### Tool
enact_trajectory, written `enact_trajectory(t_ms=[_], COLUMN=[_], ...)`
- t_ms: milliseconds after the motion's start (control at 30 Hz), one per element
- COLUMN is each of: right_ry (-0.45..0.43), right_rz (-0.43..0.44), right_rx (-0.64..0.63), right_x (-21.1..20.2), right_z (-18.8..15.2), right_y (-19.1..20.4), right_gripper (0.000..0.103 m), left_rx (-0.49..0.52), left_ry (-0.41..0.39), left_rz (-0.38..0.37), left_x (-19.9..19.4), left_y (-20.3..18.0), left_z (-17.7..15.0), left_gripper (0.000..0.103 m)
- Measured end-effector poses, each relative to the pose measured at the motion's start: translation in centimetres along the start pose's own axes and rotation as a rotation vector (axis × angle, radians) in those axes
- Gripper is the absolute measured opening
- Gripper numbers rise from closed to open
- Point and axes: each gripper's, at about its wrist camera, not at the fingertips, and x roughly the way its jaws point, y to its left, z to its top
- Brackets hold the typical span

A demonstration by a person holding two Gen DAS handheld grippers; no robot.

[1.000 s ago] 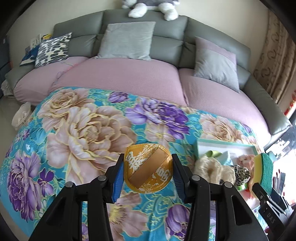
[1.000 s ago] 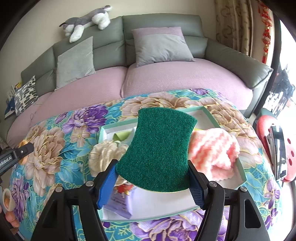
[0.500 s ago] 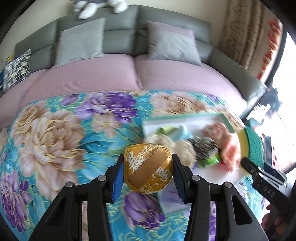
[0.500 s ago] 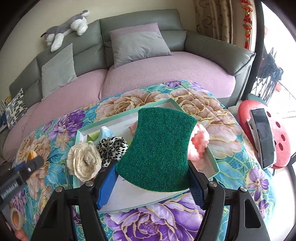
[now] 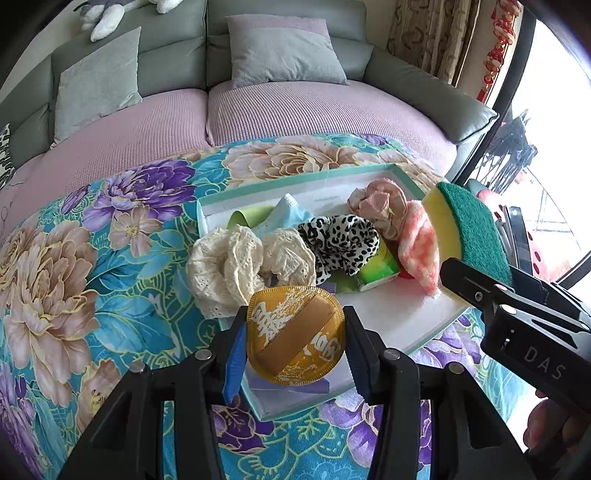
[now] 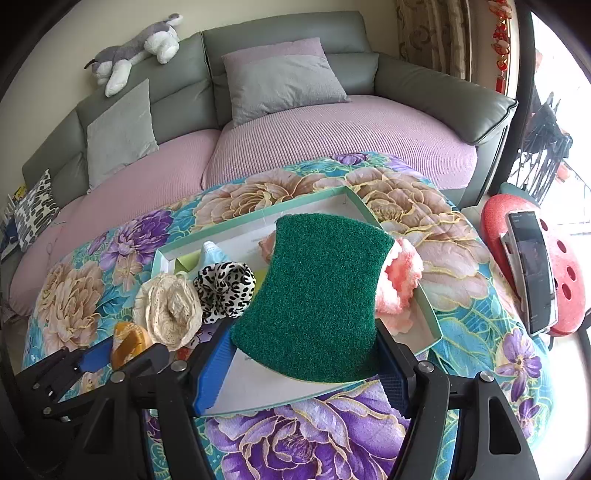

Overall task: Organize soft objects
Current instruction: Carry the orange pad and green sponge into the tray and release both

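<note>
My left gripper (image 5: 295, 341) is shut on a round golden puff (image 5: 295, 334) with a tan strap, held over the near end of a shallow teal-rimmed tray (image 5: 424, 334). My right gripper (image 6: 301, 352) is shut on a green-and-yellow scouring sponge (image 6: 314, 299), also over the tray (image 6: 430, 317). In the tray lie a cream lace scrunchie (image 5: 236, 269), a leopard-print scrunchie (image 5: 340, 242), a pink fluffy cloth (image 5: 419, 247) and a blue mask (image 5: 290, 212). In the left wrist view the sponge (image 5: 469, 229) and right gripper show at the right edge. The puff (image 6: 129, 341) shows at lower left in the right wrist view.
The tray rests on a floral blanket (image 5: 92, 240) over a table, in front of a grey sofa (image 6: 280, 33) with pink seat covers and grey cushions. A red perforated stool (image 6: 561, 273) with a phone (image 6: 530, 269) on it stands to the right. A stuffed toy (image 6: 136, 48) lies on the sofa back.
My left gripper has swung to the right with the puff, from over the bare blanket to over the tray's near end. My right gripper with the sponge shifted slightly, then held still.
</note>
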Motion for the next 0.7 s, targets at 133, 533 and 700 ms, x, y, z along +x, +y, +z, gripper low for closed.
enact_trajectory(t_ms=[133,533,700], right_ry=[0.018,0.086,0.112], right_rz=[0.006,0.025,0.026], right_rx=[-0.007,-0.034,-0.046], right_x=[0.5,2.7,3.6], right_z=[-0.1,-0.8,-1.1], right_y=[0.1,0.7,1.1], right_gripper=[0.074,0.074,0.074], left_rx=[0.005,0.021,0.023], left_ry=[0.015,0.076,0.101], left_rz=[-0.002,0.007,0.013], left_x=[1.1,3.9,4.8], left_y=[-0.1,-0.8,-0.8], left_z=[-0.1,-0.9,-1.2], left_gripper=[0.05,0.05,0.05])
